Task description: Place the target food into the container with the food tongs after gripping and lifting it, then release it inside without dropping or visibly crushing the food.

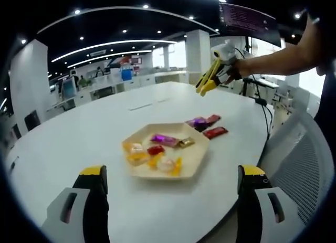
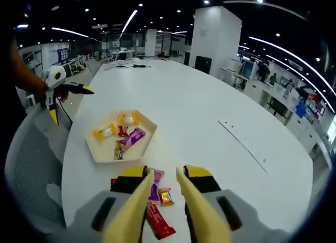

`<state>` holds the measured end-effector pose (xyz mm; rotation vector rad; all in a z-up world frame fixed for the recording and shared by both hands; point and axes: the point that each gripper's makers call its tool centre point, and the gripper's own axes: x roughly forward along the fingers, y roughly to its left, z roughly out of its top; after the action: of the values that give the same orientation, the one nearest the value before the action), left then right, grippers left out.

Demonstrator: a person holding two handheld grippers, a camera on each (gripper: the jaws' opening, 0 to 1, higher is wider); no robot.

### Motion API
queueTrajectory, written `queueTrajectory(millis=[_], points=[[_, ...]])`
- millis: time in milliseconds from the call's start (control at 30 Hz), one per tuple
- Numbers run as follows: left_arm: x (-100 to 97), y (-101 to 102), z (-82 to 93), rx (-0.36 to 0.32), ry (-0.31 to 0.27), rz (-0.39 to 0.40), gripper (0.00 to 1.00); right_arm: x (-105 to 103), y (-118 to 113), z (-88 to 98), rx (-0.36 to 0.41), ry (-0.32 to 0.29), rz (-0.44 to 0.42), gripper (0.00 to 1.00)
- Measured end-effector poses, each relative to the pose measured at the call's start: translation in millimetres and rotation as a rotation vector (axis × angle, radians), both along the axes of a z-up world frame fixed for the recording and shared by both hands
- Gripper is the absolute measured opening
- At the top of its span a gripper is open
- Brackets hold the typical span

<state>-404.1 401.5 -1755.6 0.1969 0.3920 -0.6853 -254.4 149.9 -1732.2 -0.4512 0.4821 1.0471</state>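
Wrapped candies (image 2: pixel 157 188) lie on the table (image 2: pixel 210 127) under the right gripper's (image 2: pixel 164 176) open, empty jaws.

left tool (image 1: pixel 170 172): jaws wide apart | right tool (image 2: pixel 164 176): jaws slightly parted, empty

My left claw (image 1: pixel 170 188) has two black jaws capped in yellow at the tips, each set in a pale grey housing with a dark oval slot. My right claw (image 2: pixel 164 186) has the same grey housings, black jaws and yellow caps, and carries long yellow tongs (image 2: pixel 157 211) that run forward as two flat blades. From across the worktop its body looks white and rounded. My forearm (image 1: pixel 278 56) is bare.
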Motion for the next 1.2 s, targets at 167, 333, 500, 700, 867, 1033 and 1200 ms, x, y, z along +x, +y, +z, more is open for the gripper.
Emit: queueTrajectory(millis=[167, 333, 500, 700, 867, 1033, 1200], points=[[-4.5, -8.8, 6.3, -0.079, 0.017, -0.033, 1.0, 5.7, -1.6, -12.6, 0.017, 0.002, 0.008, 0.27], [-4.8, -8.2, 1.9, -0.056, 0.028, -0.029, 1.0, 6.1, -3.2, -36.2, -0.004, 0.019, 0.018, 0.27], [-2.3, -4.1, -1.0, -0.046, 0.032, -0.014, 1.0, 6.3, -8.1, -64.7, -0.02, 0.059, 0.014, 0.27], [-1.9, -3.2, -3.4, -0.041, 0.045, -0.007, 1.0, 7.7, -7.8, -79.5, -0.014, 0.092, 0.005, 0.28], [-2.6, -3.9, -4.6, -0.029, 0.05, -0.008, 1.0, 5.8, -8.9, -91.0, -0.034, 0.112, 0.009, 0.28], [-2.0, -3.0, -4.8, -0.031, 0.053, -0.001, 1.0, 7.1, -9.2, -102.0, -0.077, 0.133, 0.008, 0.27], [-1.4, -2.1, -6.6, -0.028, 0.056, 0.001, 1.0, 2.6, -7.6, -103.8, -0.07, 0.182, -0.014, 0.21]])
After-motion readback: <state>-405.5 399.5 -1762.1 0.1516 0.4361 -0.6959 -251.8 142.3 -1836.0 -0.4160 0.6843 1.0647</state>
